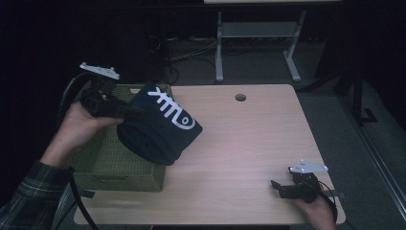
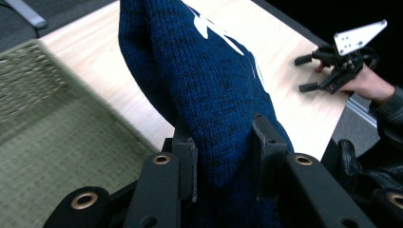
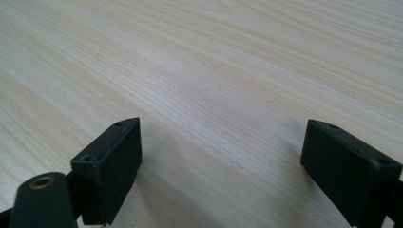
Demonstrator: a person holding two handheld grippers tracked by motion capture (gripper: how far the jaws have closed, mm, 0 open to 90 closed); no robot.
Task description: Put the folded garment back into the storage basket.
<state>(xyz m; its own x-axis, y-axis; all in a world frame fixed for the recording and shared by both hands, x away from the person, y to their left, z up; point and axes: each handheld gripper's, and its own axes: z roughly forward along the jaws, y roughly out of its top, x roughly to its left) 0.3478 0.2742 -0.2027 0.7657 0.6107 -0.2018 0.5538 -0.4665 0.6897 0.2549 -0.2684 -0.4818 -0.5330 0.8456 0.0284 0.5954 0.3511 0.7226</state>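
The left gripper (image 2: 223, 156) is clamped on a dark blue knitted hat (image 1: 160, 127) with a white pattern, the knit squeezed between both pads. The hat hangs off its jaws, lifted above the near edge of the green woven basket (image 1: 115, 165) and the wooden table (image 1: 249, 143) beside it. Well apart, at the table's near right corner, the right gripper (image 1: 280, 188) rests with jaws spread wide, nothing between them but bare wood.
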